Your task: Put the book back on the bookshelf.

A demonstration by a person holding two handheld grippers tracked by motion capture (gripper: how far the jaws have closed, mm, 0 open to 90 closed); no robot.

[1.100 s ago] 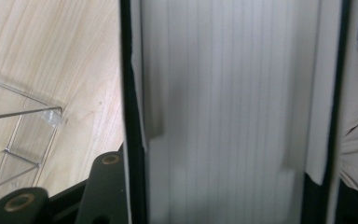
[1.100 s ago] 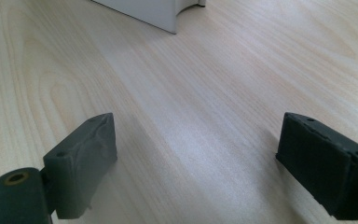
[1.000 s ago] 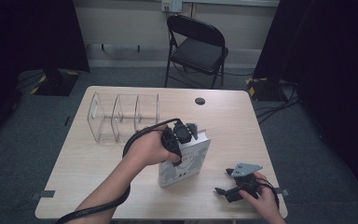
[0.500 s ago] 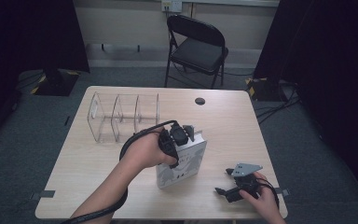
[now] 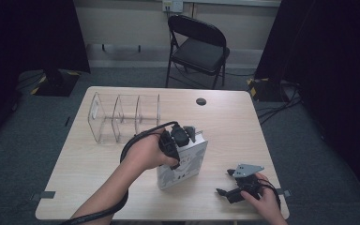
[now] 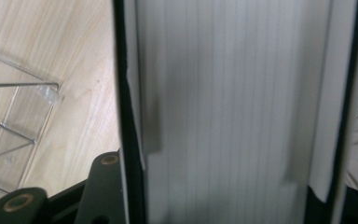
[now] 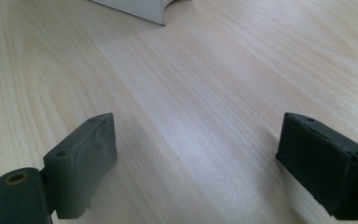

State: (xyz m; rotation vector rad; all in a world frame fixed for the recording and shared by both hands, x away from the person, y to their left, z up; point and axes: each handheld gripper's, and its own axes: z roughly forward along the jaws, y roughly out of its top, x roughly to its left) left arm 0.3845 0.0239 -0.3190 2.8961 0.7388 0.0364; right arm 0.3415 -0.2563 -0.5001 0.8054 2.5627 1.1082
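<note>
Clear acrylic divider rack (image 5: 124,117) on the wooden table (image 5: 243,122), folding chair (image 5: 198,49) behind, small dark disc (image 5: 200,101), possibly a grommet.

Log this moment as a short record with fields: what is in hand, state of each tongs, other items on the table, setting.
in hand: book, standing on its lower edge on the table, page edges facing the left gripper view's camera
left tongs: shut on the book's top, jaws outside both covers
right tongs: open, nothing between the jaws, low over bare wood near the table's front right corner
other items: clear divider rack, behind and left of the book, slots empty
setting: folding chair beyond the table
</note>
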